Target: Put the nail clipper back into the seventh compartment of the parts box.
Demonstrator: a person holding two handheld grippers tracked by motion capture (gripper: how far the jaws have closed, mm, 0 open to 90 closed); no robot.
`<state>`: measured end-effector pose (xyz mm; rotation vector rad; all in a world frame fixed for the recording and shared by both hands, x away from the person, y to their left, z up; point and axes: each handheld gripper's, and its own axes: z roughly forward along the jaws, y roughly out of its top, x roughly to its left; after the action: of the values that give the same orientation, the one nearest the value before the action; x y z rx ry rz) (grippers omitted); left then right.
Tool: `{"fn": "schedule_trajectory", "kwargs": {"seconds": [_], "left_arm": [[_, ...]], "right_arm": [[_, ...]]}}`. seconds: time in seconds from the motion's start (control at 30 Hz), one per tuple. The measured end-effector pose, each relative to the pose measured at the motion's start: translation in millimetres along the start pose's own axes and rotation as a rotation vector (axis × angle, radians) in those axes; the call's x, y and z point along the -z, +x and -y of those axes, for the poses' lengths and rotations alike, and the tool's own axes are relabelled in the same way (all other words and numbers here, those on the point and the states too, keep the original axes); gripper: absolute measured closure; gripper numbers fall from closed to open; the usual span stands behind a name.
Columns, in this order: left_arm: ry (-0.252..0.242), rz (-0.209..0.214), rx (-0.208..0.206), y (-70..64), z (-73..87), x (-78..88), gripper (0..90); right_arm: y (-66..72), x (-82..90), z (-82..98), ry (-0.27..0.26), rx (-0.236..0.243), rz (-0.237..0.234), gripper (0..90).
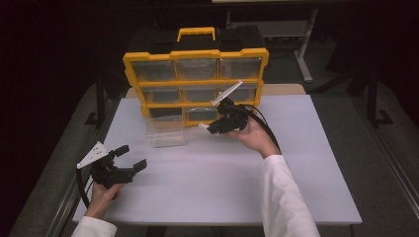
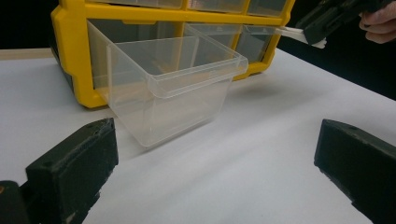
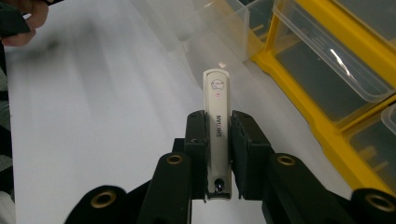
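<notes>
A slim white nail clipper (image 3: 217, 112) with dark lettering sits lengthwise between the pads of my right gripper (image 3: 218, 140), which is shut on it. In the high view that gripper (image 1: 211, 128) hovers just in front of the yellow organizer (image 1: 195, 53), with the clipper tip (image 1: 203, 126) pointing left toward a clear plastic drawer (image 1: 165, 131). This drawer (image 2: 173, 88) is pulled out of the bottom-left slot and looks empty. My left gripper (image 1: 132, 157) rests open at the table's near left, its jaws (image 2: 215, 158) wide apart with nothing between them and facing the drawer.
The organizer (image 2: 70, 56) stands upright at the back of the white table (image 1: 197, 182), with several clear drawers in three rows and a yellow handle (image 1: 196, 32) on top. Dark floor and table legs surround the tabletop.
</notes>
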<state>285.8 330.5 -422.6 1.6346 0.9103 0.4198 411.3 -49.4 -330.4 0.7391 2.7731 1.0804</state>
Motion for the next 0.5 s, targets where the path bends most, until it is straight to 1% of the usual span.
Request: {"fn": "schedule_trajectory", "kwargs": {"seconds": [0.1,0.23,0.37,0.4,0.5], "left_arm": [[0.0,0.001,0.001,0.0,-0.1,0.0,0.0],[0.0,0.002,0.001,0.2,-0.1,0.0,0.0],[0.0,0.004,0.001,0.3,-0.1,0.0,0.0],[0.0,0.005,0.001,0.5,-0.1,0.1,0.0],[-0.002,0.007,0.003,0.5,0.0,0.5,0.0]], "right_arm": [[0.9,0.1,-5.6,-0.002,0.003,0.001,75.9],[2.8,-0.2,-13.9,0.001,0.019,0.001,75.9],[5.7,-0.5,-20.3,0.003,0.02,0.001,75.9],[6.6,-0.7,-24.1,0.004,0.027,0.003,75.9],[7.9,-1.8,-27.6,0.004,0.035,0.002,75.9]]}}
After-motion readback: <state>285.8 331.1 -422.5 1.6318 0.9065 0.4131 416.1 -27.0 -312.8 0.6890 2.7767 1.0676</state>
